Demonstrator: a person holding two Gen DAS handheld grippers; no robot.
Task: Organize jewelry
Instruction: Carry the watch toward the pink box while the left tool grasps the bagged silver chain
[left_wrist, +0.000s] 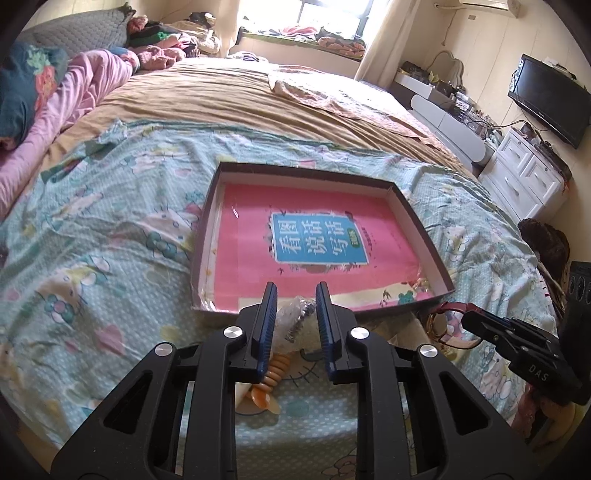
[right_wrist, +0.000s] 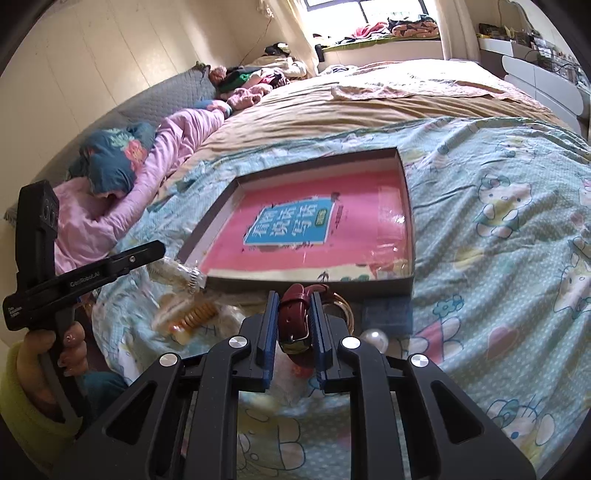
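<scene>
On the bed (left_wrist: 110, 229), a shallow box (left_wrist: 417, 218) holds a pink book (left_wrist: 258, 229); right gripper (right_wrist: 293, 314) jaws clamp a red watch strap (right_wrist: 295, 306), left gripper (left_wrist: 295, 306) jaws gape.

both views sit low and close over the bed (left_wrist: 110, 229), looking along their own fingers toward the window at 12 o'clock. both share the box (left_wrist: 424, 236) just ahead. left view shows the right gripper (left_wrist: 469, 314) at 3 o'clock; right view shows the left gripper (right_wrist: 159, 247) at 9 o'clock.
</scene>
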